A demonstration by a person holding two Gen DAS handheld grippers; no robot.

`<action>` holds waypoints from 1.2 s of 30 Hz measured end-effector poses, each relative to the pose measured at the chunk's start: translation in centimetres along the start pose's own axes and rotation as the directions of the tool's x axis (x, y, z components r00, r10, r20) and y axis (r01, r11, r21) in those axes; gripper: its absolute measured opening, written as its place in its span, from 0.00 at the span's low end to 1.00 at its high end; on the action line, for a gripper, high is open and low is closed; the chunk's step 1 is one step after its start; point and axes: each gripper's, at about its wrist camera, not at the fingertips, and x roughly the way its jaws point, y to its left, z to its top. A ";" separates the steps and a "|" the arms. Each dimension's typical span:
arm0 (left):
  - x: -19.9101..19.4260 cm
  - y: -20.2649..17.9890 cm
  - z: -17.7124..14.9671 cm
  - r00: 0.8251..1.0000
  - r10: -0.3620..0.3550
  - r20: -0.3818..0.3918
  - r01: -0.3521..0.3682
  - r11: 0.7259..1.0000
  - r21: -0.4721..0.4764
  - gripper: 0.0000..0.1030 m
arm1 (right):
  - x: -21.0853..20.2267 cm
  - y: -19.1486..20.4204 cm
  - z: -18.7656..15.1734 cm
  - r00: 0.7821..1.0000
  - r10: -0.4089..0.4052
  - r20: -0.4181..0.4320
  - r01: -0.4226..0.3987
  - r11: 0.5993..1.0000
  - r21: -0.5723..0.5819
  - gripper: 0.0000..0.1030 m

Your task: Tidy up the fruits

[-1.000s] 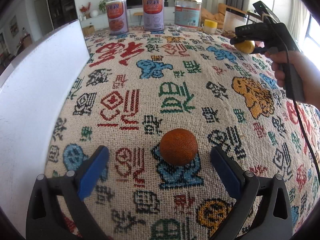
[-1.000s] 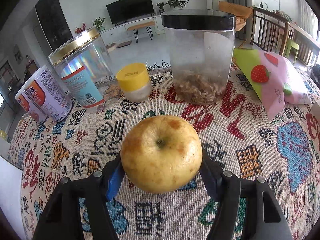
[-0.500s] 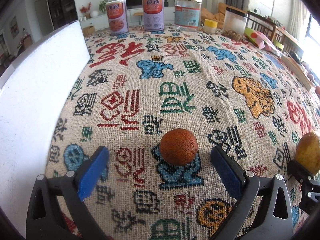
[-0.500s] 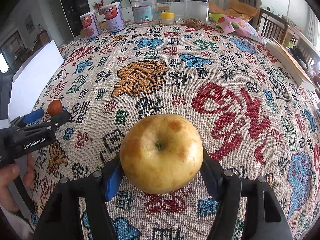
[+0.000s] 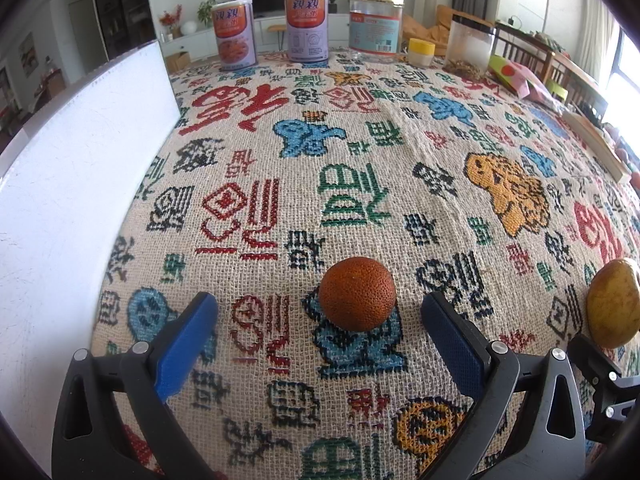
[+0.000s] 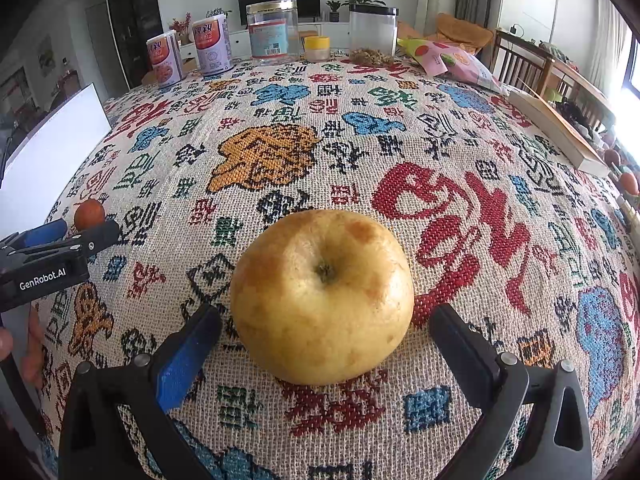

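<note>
A yellow apple [image 6: 322, 296] rests on the patterned tablecloth [image 6: 360, 140] between the fingers of my right gripper [image 6: 325, 315]. Its jaws are opening, and both pads stand clear of the apple. A small orange [image 5: 357, 294] sits on the cloth just ahead of my left gripper [image 5: 319, 300], which is open and not touching it. In the left wrist view the apple [image 5: 614, 304] shows at the right edge, close beside the orange. In the right wrist view the left gripper [image 6: 86, 227] and the orange [image 6: 89, 214] appear at the far left.
A white board [image 5: 72, 200] stands along the left side. At the far edge are two cans [image 5: 234, 36], a clear jar [image 5: 375, 22], a yellow-lidded pot [image 5: 423, 51] and a black-lidded container [image 5: 470, 50]. A snack bag [image 6: 452, 62] and a book [image 6: 560, 132] lie at the right.
My right gripper carried the apple from the far end of the table to beside the left gripper, set it on the cloth and spread its jaws. The left gripper kept still.
</note>
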 end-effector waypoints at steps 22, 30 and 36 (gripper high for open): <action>0.0 0.0 0.0 1.000 0.000 0.000 0.000 1.000 0.000 0.99 | 0.0 0.0 0.0 1.000 0.000 0.002 0.000 1.000 0.000 1.00; 0.0 0.1 0.0 1.000 -0.008 -0.002 0.008 1.000 -0.002 0.99 | 0.0 0.0 0.0 1.000 0.001 0.002 -0.001 1.000 0.000 1.00; -0.8 1.0 0.3 0.994 -0.092 -0.051 0.094 0.994 0.049 0.97 | -1.3 -1.4 -0.9 0.990 0.135 0.034 -0.136 0.991 0.021 1.00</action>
